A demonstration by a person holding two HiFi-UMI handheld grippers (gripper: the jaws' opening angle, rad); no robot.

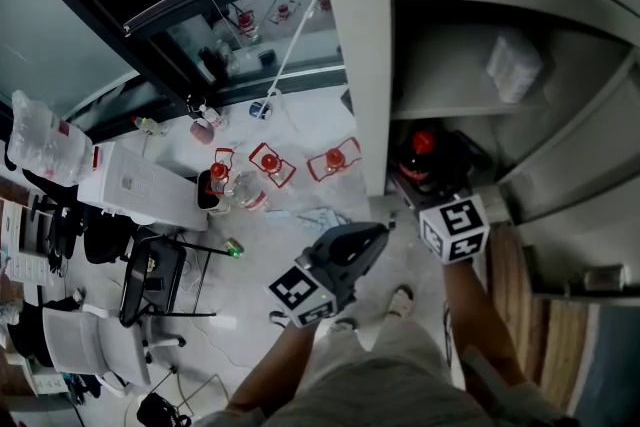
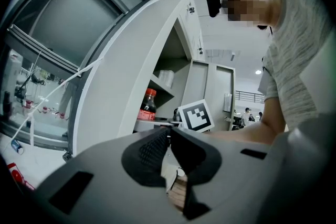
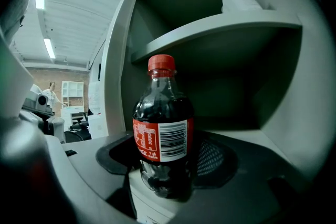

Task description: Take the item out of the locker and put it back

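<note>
Right gripper (image 3: 165, 161) jaws clamp upright dark cola bottle (image 3: 160, 113), red cap.

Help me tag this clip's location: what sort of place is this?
Likely an office or lab workroom: a grey shelved locker, office chairs, and a glass-walled bay.

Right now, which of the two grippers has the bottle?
The right gripper: its jaws grip the red-capped cola bottle, upright inside the locker below the shelf. The left gripper has its jaws together, nothing between them.
</note>
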